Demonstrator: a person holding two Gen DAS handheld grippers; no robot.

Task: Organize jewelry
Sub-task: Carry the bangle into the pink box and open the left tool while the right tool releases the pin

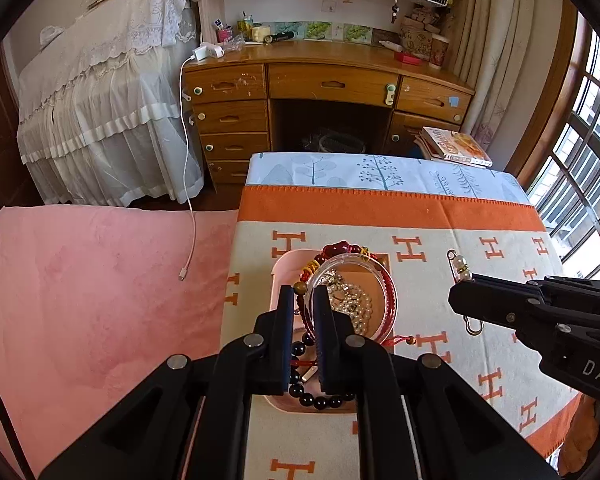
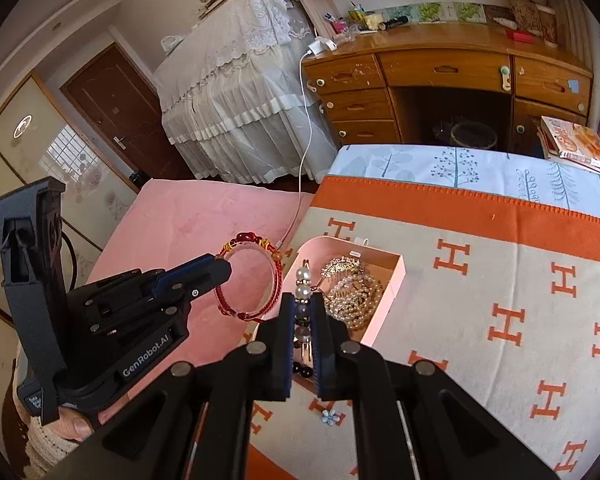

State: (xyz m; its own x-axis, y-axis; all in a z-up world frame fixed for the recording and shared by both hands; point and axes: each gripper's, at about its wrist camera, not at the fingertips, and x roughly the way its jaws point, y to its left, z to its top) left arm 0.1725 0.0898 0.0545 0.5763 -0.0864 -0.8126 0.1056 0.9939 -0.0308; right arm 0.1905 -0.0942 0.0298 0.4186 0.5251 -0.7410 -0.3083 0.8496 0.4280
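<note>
In the left wrist view the left gripper [image 1: 304, 304], at lower centre, has its fingers drawn close on the rim of a clear bangle with red cord [image 1: 350, 292], which hangs directly above the pink jewelry box [image 1: 278, 280], so the drop seems to lie straight down; at the right edge the right gripper [image 1: 466, 292] is clamped on a pearl pin [image 1: 462, 266], its long axis running up and down the frame. In the right wrist view the pearl pin [image 2: 303, 292] stands upright between nearly closed fingers just over the box's [image 2: 396, 276] near left corner, with the bangle [image 2: 252, 280] held to the left, beyond the box's left wall.
</note>
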